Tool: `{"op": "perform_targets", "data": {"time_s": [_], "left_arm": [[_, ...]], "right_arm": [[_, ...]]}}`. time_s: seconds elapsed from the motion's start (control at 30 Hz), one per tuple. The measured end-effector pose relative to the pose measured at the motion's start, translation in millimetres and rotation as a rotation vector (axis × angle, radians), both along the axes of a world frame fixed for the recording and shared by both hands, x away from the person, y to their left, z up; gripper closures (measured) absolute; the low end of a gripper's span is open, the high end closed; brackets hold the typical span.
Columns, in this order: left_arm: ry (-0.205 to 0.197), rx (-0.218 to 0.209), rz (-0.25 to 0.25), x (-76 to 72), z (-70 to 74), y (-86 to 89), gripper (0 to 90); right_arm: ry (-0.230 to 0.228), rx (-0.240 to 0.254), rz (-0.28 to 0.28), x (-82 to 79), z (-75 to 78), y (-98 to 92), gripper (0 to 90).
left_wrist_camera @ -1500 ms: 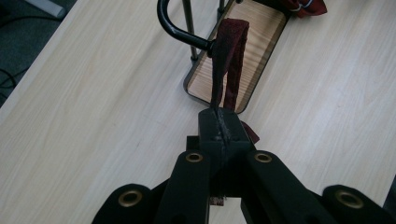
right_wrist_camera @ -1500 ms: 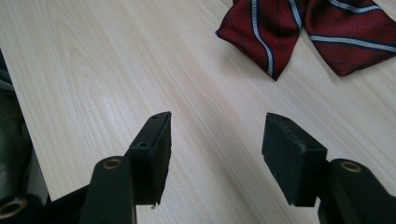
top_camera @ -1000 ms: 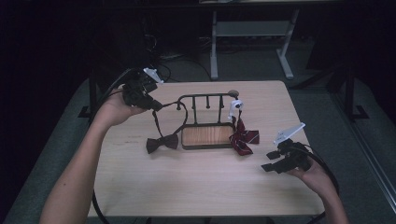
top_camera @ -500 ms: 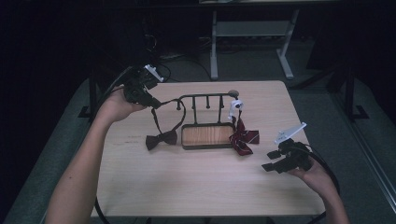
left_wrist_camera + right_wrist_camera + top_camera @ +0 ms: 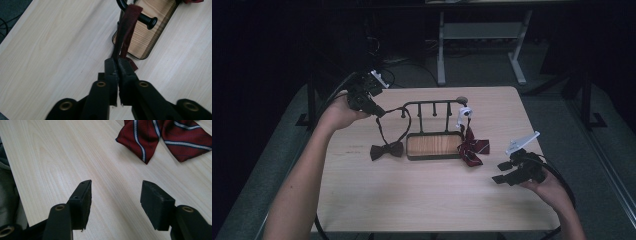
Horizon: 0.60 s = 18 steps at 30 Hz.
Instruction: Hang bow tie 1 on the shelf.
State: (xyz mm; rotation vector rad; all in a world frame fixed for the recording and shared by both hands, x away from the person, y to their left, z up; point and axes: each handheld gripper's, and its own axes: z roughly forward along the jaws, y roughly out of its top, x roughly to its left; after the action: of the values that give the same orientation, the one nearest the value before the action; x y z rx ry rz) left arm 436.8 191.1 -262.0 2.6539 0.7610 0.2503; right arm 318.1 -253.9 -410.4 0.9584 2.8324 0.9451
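A dark room surrounds a pale wooden table (image 5: 362, 200), with the legs of a grey stand on the floor beyond its far edge. Near the middle of the table, a little toward the far edge, stands a black metal rack (image 5: 432, 105) with short pegs on a wooden base (image 5: 432, 145).

The left gripper (image 5: 379, 111) is held above the table's far left corner, its tips pointing toward the rack. Its jaws have just been opening slightly, yet in the left gripper view they stand almost pressed together with the dark maroon strap (image 5: 126, 37) pinched between them. The strap runs up from the jaws and over a black peg (image 5: 147, 21) at the left end of the rack. In the high view the strap forms a loop (image 5: 384, 127) from the gripper and the rack's left end down to a dark bow tie (image 5: 387, 150), which lies on the table just beside the left end of the base.

At the right end of the rack a striped red bow tie (image 5: 471, 149) lies partly against the base, under a small white tag (image 5: 463, 117) hanging from the rail. In the right gripper view its red cloth with pale stripes (image 5: 162, 137) lies flat on the wood ahead of the jaws.

The right gripper (image 5: 502, 178) rests low near the right edge of the table, toward the near corner, well apart from the striped tie. Its jaws are spread with only bare wood between them.
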Motion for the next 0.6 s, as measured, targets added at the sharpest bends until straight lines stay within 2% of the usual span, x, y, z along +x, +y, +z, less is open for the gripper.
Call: {"op": "perform_targets", "data": {"time_s": [0.23, 0.3, 0.4, 0.47, 0.57, 0.6], "left_arm": [[0.006, -0.002, -0.016, -0.6, -5.2, -3.2, 80.6], [0.011, 0.017, -0.016, -1.0, -6.6, -3.3, 78.3], [0.013, 0.009, -0.019, -3.0, -8.0, -2.9, 76.2], [0.014, -0.011, -0.027, -4.9, -10.6, -2.5, 75.5], [0.016, 0.014, -0.028, -6.8, -16.2, -1.9, 72.7], [0.018, 0.008, -0.029, -7.2, -16.9, -1.1, 72.3]], "right_arm": [[0.003, 0.005, -0.001, 0.6, -1.1, -1.4, 41.8], [0.005, 0.009, -0.003, 0.2, -1.0, -1.9, 41.8], [0.001, 0.007, -0.002, 1.0, -2.6, -3.0, 41.8], [0.007, 0.008, -0.008, 1.3, -3.4, -3.7, 41.7], [0.007, 0.012, -0.01, 1.7, -4.8, -5.6, 41.6], [0.007, 0.013, -0.013, 1.9, -4.8, -5.8, 41.6]]}}
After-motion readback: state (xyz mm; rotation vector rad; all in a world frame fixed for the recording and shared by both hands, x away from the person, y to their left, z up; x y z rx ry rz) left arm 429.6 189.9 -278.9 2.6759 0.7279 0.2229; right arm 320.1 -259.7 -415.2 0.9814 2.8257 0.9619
